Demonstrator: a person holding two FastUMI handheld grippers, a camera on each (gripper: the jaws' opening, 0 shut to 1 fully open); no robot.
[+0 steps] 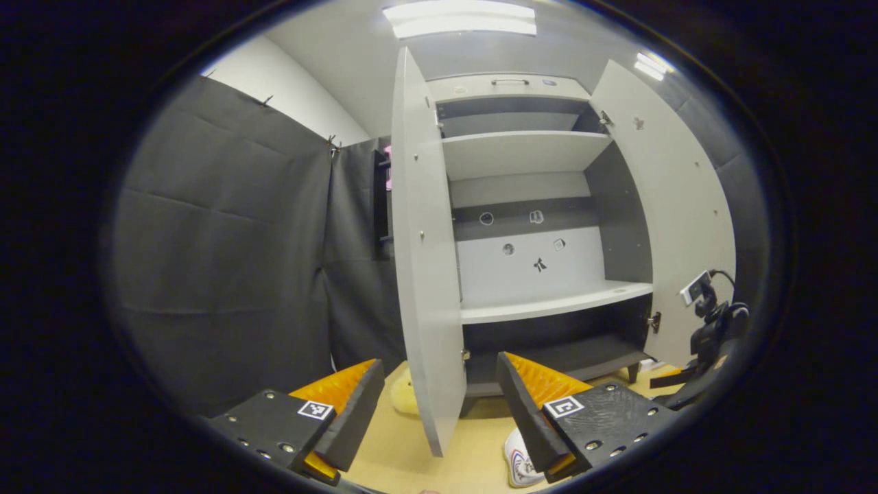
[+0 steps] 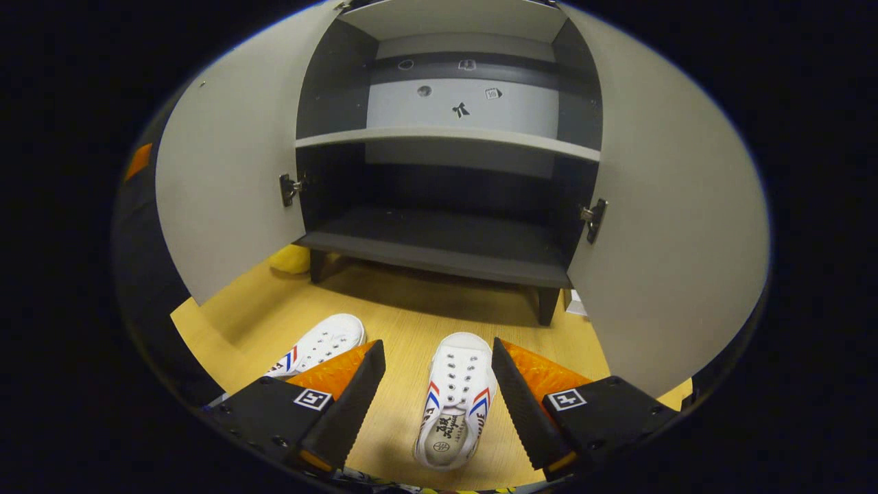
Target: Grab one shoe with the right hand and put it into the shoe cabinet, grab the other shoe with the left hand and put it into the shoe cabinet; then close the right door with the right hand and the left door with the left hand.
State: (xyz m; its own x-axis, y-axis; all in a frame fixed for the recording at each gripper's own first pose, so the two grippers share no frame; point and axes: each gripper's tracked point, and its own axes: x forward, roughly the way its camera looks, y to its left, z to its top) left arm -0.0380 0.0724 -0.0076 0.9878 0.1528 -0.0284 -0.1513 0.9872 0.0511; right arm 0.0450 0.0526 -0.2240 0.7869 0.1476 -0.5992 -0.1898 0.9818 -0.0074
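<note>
The shoe (image 2: 453,401) to be taken first lies on the wooden floor (image 2: 405,312) between the spread fingers of the right gripper (image 2: 437,387), toe towards the shoe cabinet (image 2: 446,233); the jaws are released and nothing is gripped. It is judged that the grasp has not yet been made. The fingers should be lowered astride the middle of the shoe, near the laces, and closed on both sides evenly, so that the shoe is carried level to the dark bottom shelf (image 2: 439,247).

The left gripper (image 1: 439,405) is likewise held open and empty, facing the edge of the left door (image 1: 422,274).

Two shoes are counted, the second shoe (image 2: 319,346) lying just to the left of the first. Two doors are counted, both standing open, the right door (image 2: 672,226) included.
</note>
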